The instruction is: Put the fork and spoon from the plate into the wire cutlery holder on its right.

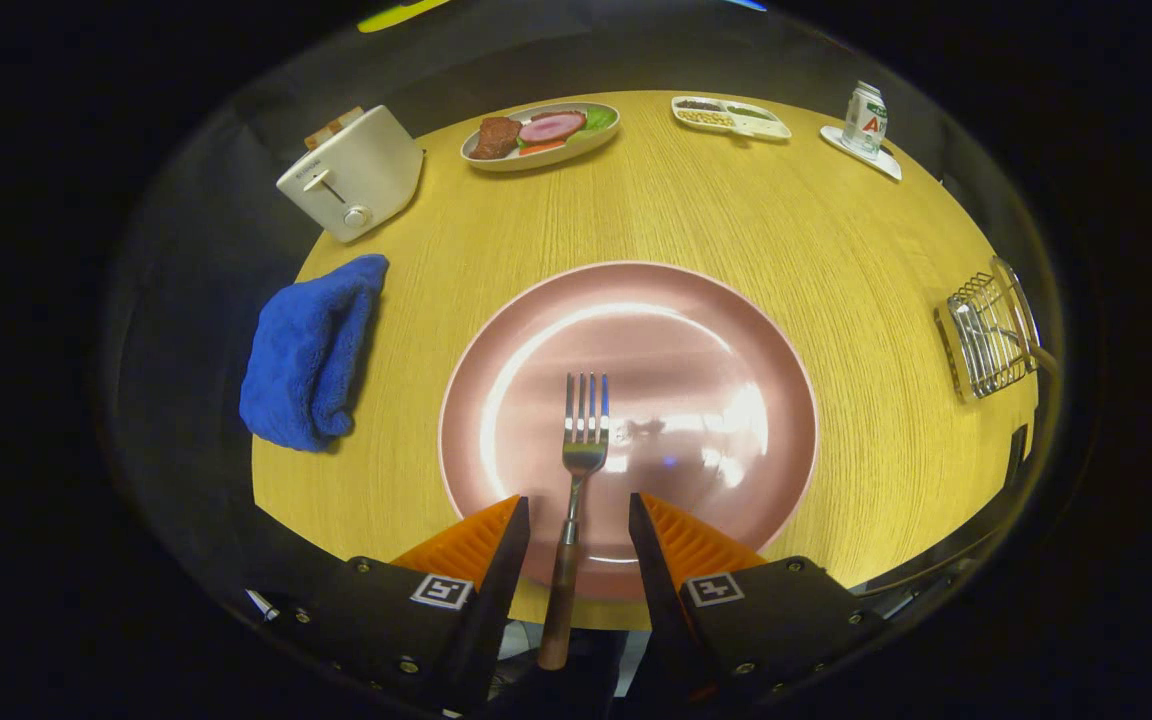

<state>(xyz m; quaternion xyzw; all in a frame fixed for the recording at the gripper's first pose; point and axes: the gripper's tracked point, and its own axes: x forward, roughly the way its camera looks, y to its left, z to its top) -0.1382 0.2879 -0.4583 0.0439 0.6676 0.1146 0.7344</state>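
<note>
A fork (585,425) with a metal head and a brown handle lies on the pink plate (696,330), tines pointing away from me. Its handle runs back over the plate's near rim and between my fingers. My gripper (579,500) is open and straddles the fork's neck and handle, with a gap on each side and neither finger touching it. The wire cutlery holder (986,335) stands on the table to the right of the plate, by the table's right edge. A brownish handle seems to poke out of it, but I cannot tell what it belongs to.
A blue cloth (311,350) lies left of the plate, with a white toaster (351,175) beyond it. At the far side of the yellow wooden table (866,250) sit an oval dish of food (541,133), a divided tray (731,116) and a can on a coaster (864,122).
</note>
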